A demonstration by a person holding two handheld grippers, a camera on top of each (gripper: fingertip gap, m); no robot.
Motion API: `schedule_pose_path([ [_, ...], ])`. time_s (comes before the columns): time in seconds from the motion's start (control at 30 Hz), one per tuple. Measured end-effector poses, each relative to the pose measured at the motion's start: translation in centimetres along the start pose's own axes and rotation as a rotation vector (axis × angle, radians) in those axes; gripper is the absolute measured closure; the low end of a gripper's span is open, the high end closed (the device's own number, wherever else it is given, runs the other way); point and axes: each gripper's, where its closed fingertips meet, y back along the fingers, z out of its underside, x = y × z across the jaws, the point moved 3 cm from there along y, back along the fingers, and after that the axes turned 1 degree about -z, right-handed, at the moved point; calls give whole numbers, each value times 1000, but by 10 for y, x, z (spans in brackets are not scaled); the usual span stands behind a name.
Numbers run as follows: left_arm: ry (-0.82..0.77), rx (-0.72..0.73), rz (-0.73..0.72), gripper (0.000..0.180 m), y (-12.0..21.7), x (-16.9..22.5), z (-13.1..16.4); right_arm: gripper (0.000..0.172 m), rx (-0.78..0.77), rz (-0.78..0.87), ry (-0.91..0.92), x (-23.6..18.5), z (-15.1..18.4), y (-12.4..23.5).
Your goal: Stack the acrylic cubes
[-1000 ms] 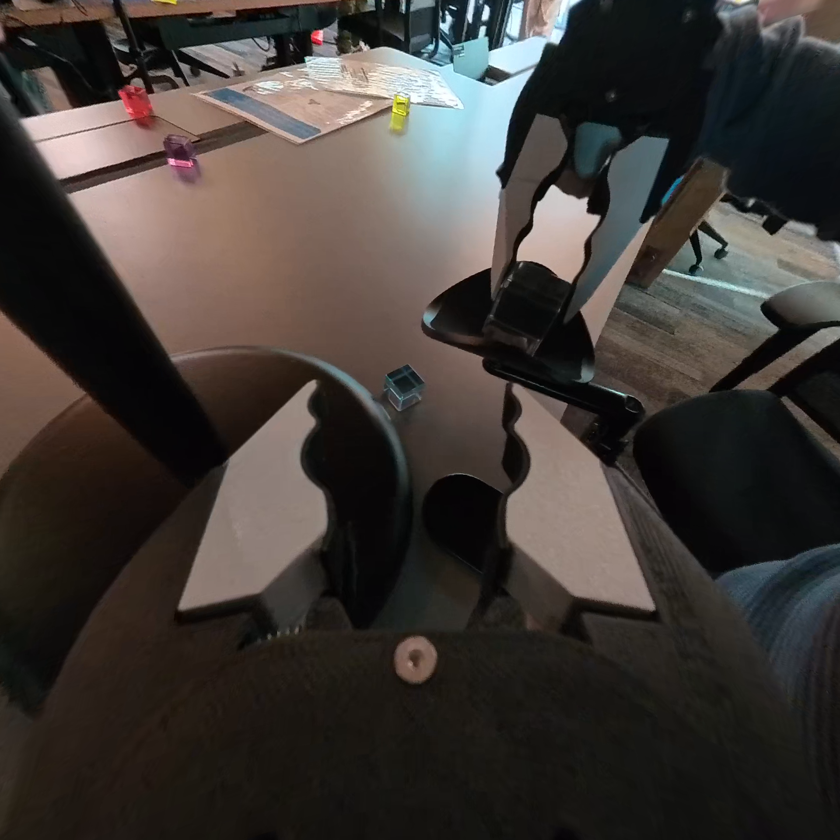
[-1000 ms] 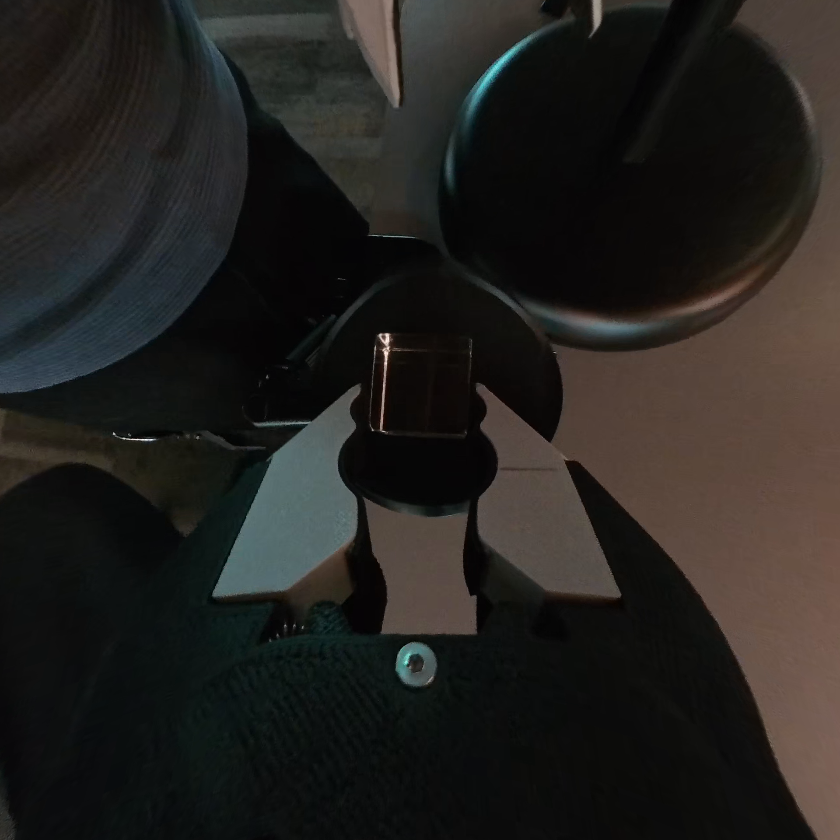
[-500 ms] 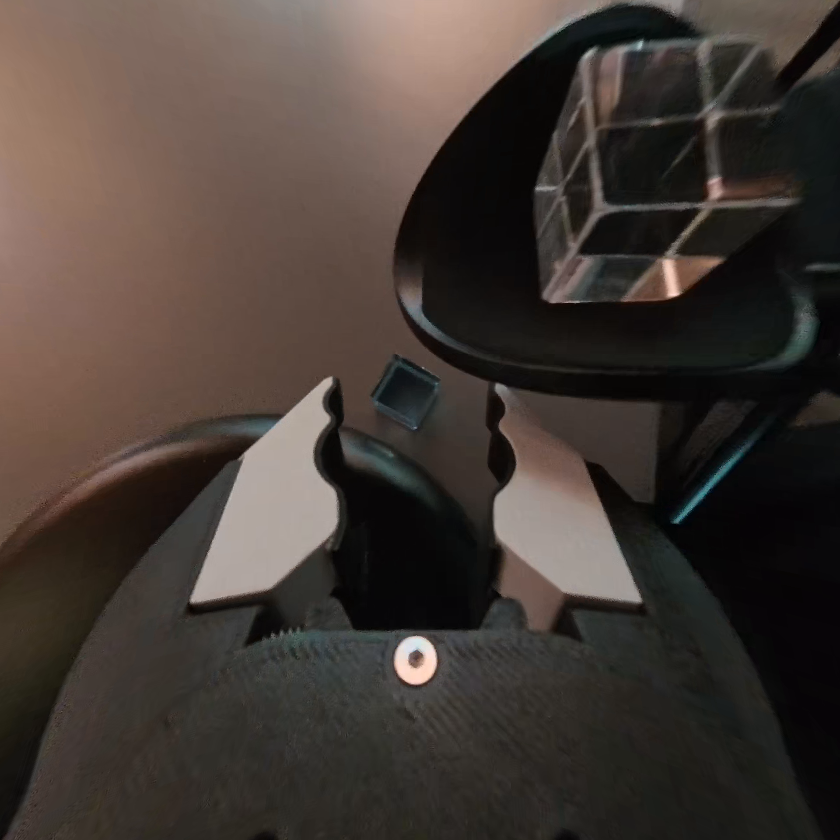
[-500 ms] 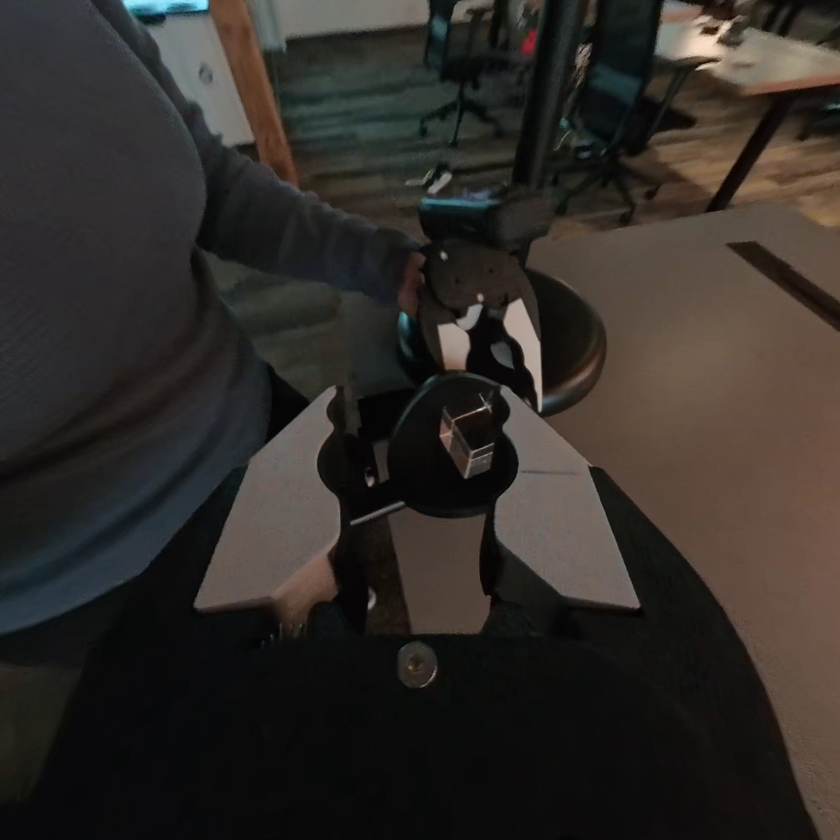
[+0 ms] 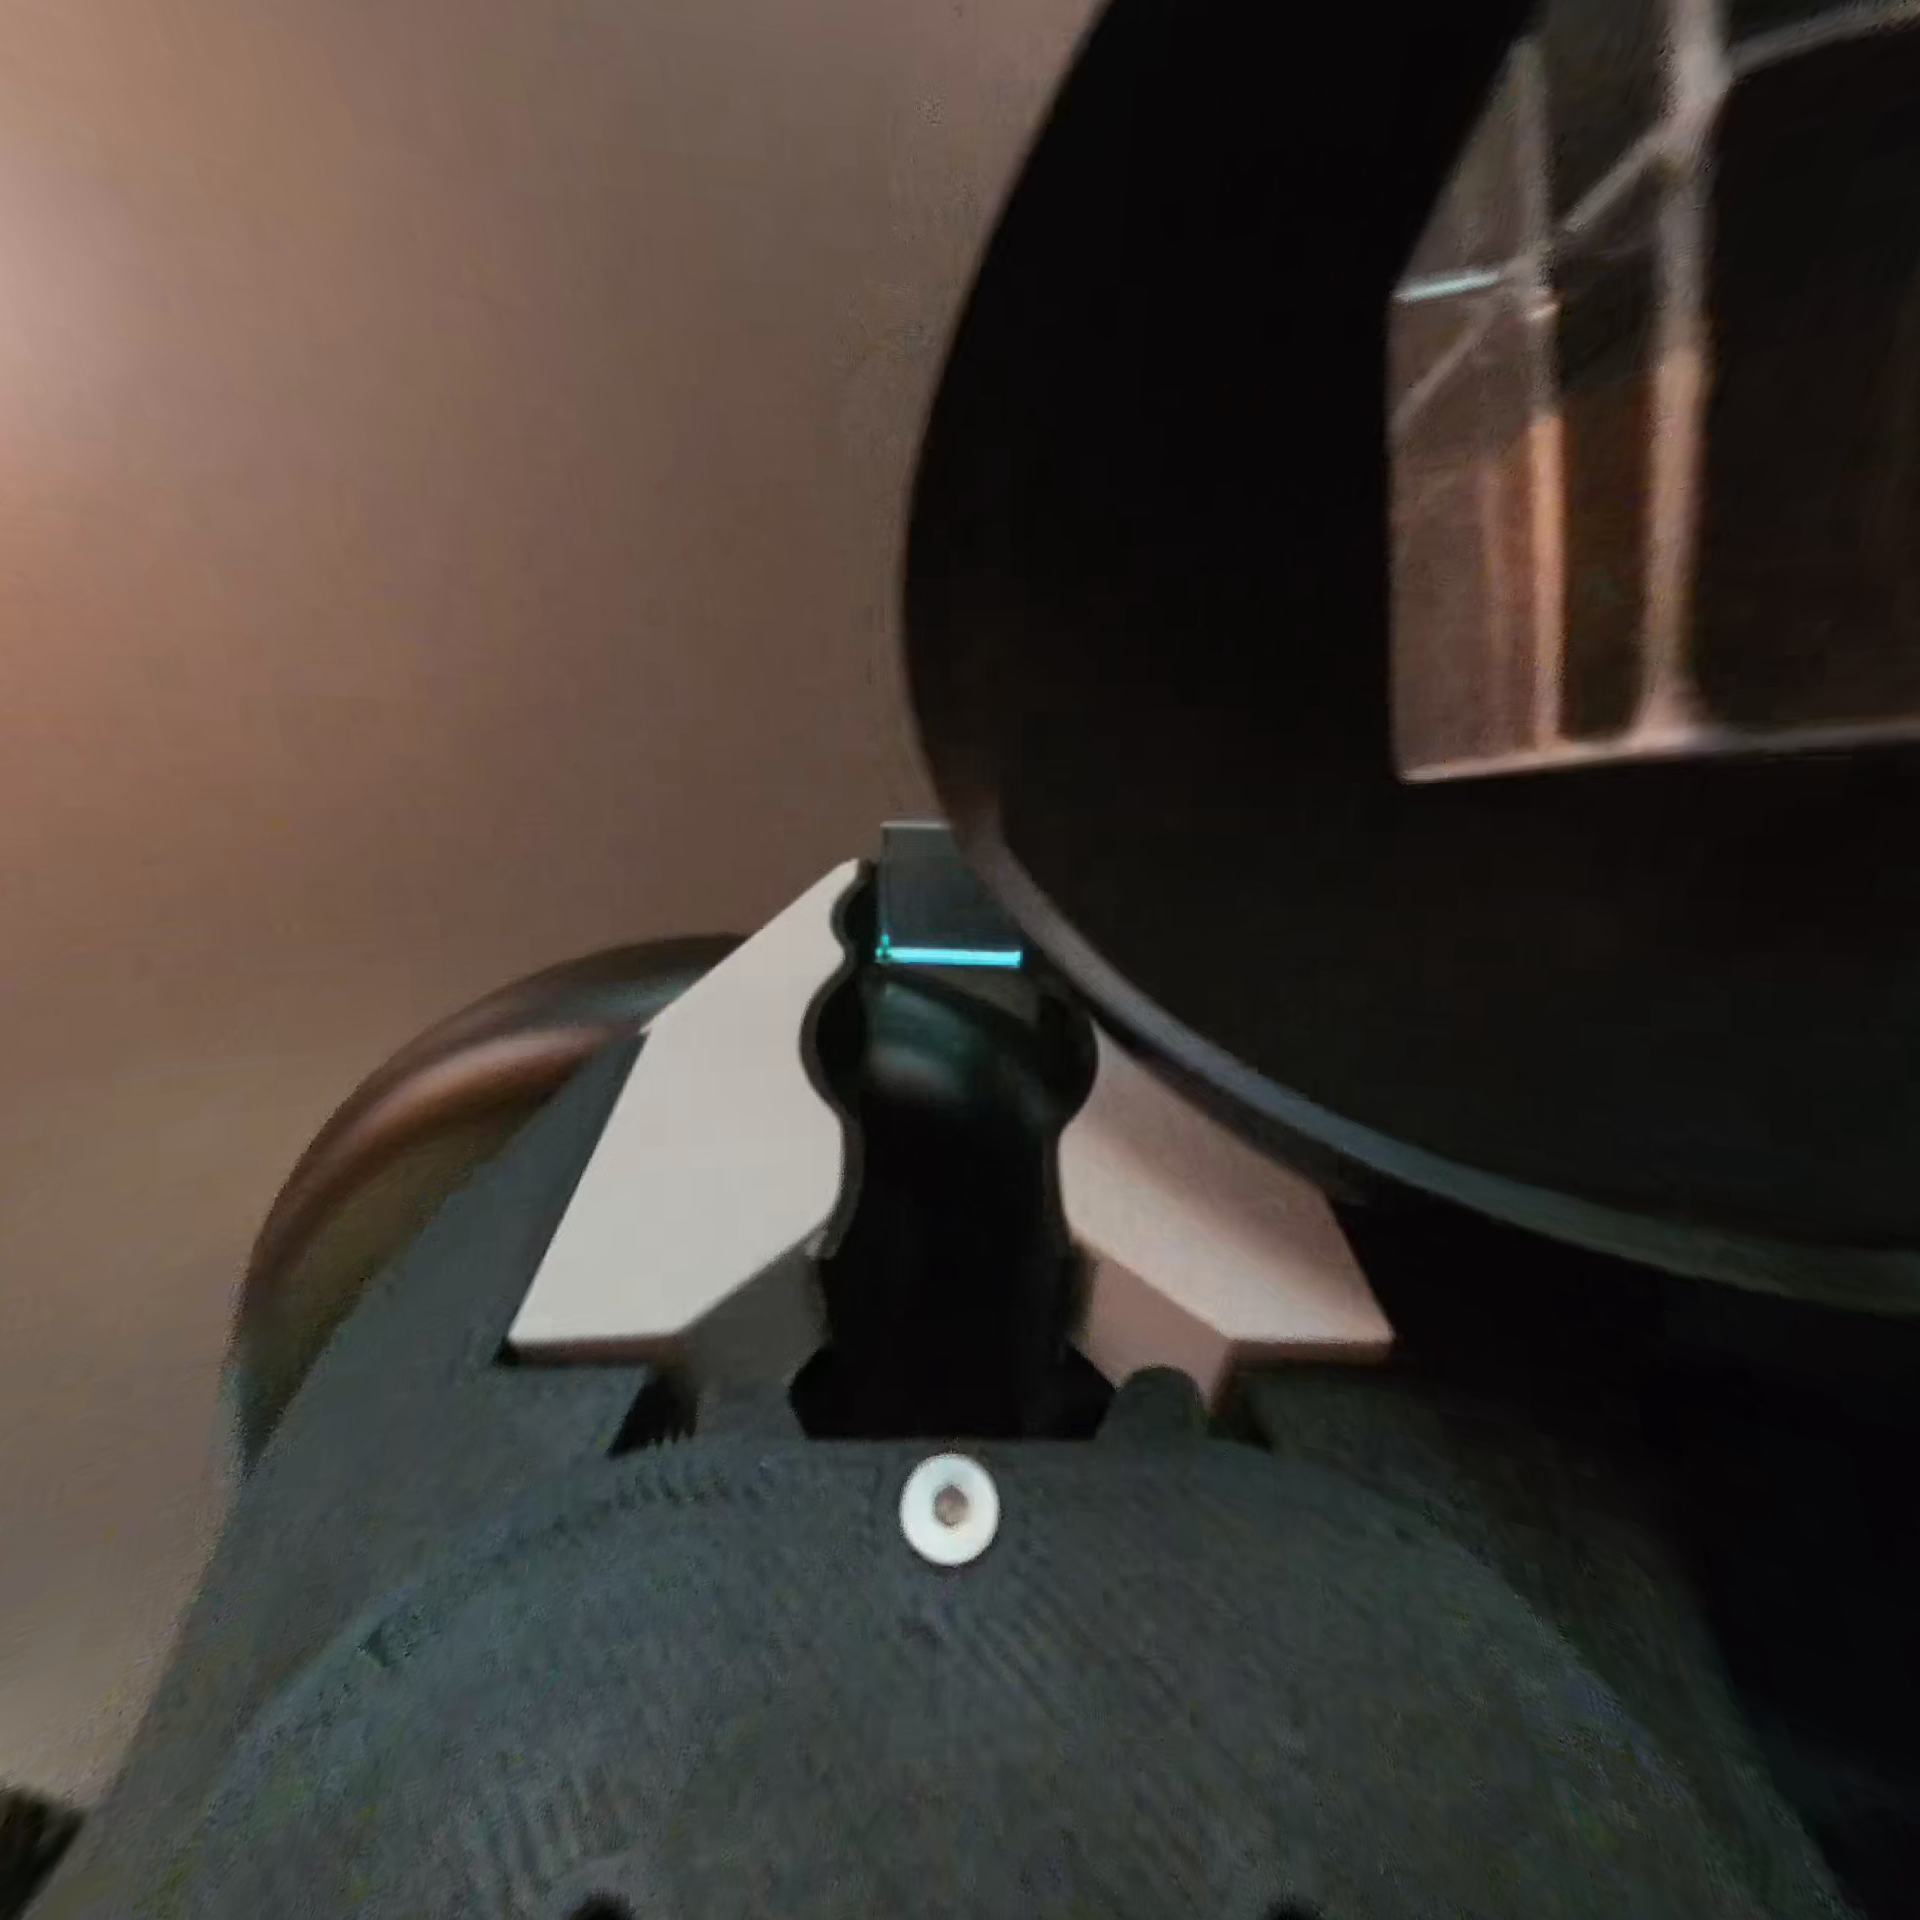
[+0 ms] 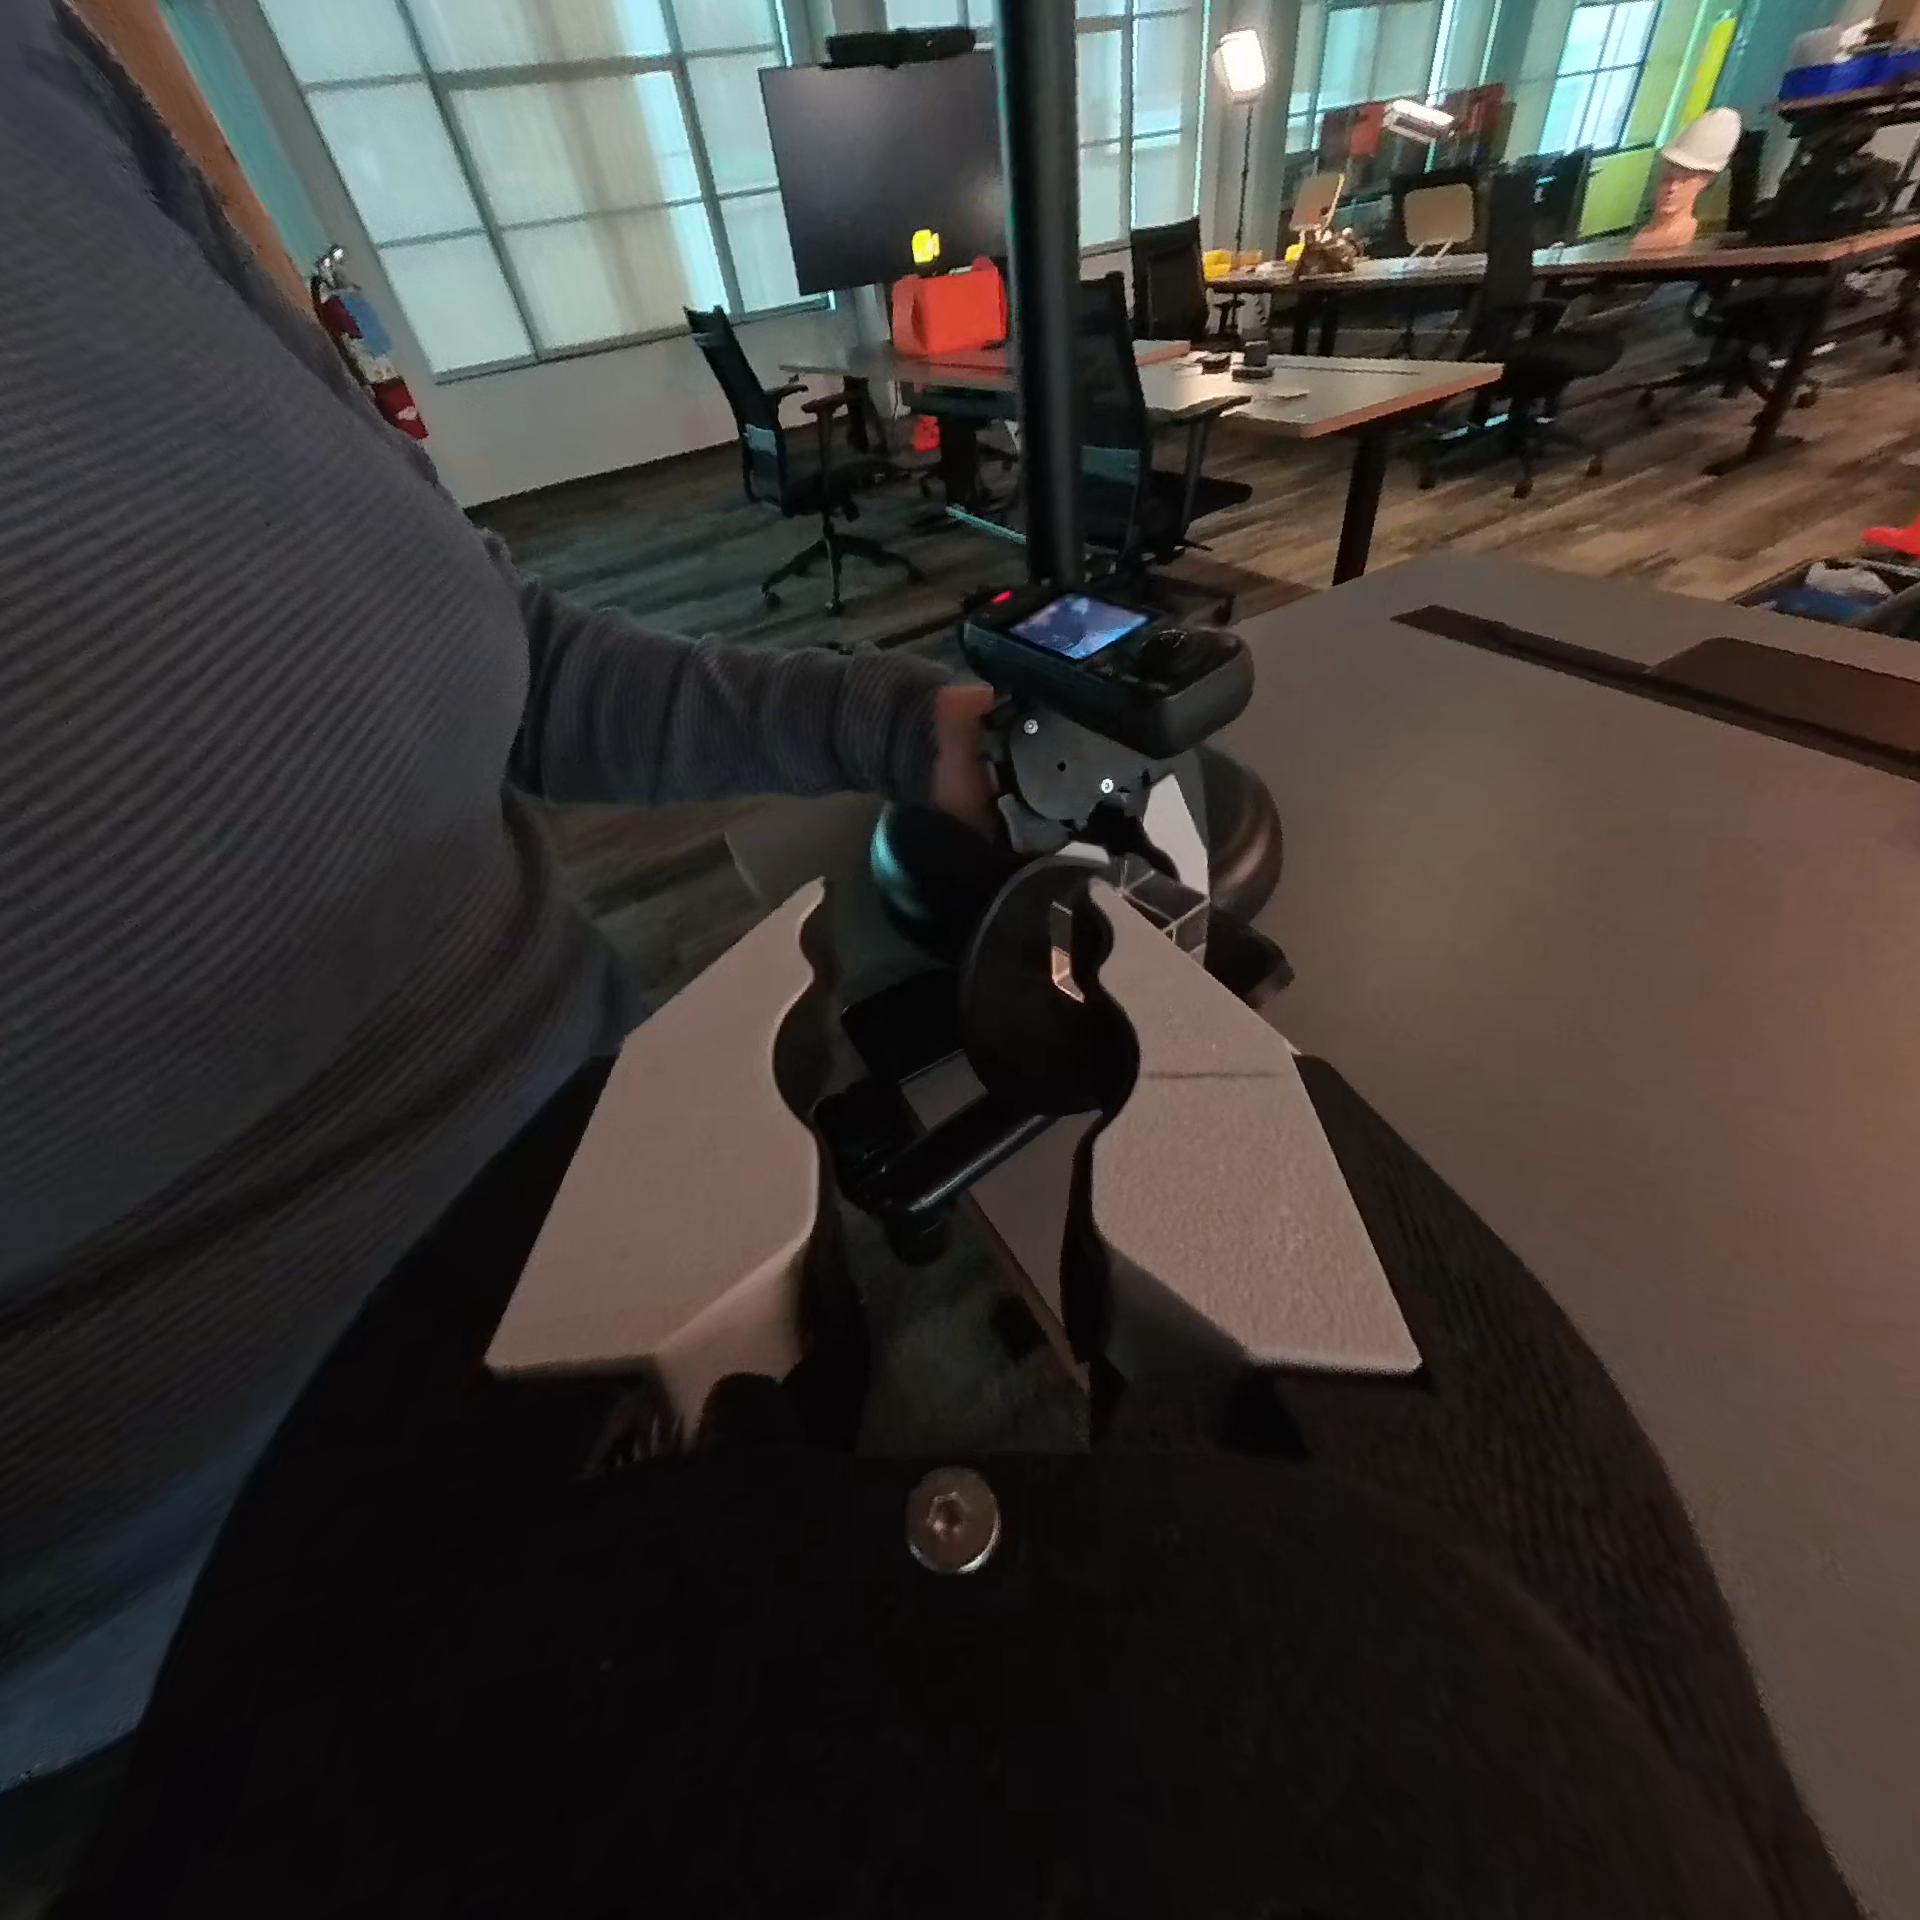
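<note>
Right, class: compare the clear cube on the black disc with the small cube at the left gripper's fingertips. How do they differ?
Colour: the clear cube is colourless; the small cube is dark with a bright teal edge.
Place: the clear cube sits on the black disc; the small cube is lower, between the left gripper's fingertips.
View: the clear cube shows several faces; the disc's rim partly hides the small cube.
Both are see-through, straight-edged blocks.

In the left wrist view a small cube [image 5: 935,914] sits at frame centre between the left gripper's [image 5: 951,935] fingertips on the table [image 5: 468,468], a round disc [image 5: 1195,623] fills the upper right, bearing a larger cube [image 5: 1621,468].
</note>
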Motion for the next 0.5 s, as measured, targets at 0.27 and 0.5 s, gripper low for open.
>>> schedule_pose_path([
  [0.27, 93, 314, -426, 154, 67, -40, -20, 139, 188, 397, -198, 58, -27, 2],
  [0.5, 33, 816, -602, 154, 146, -25, -52, 136, 221, 300, -422, 72, -45, -72],
])
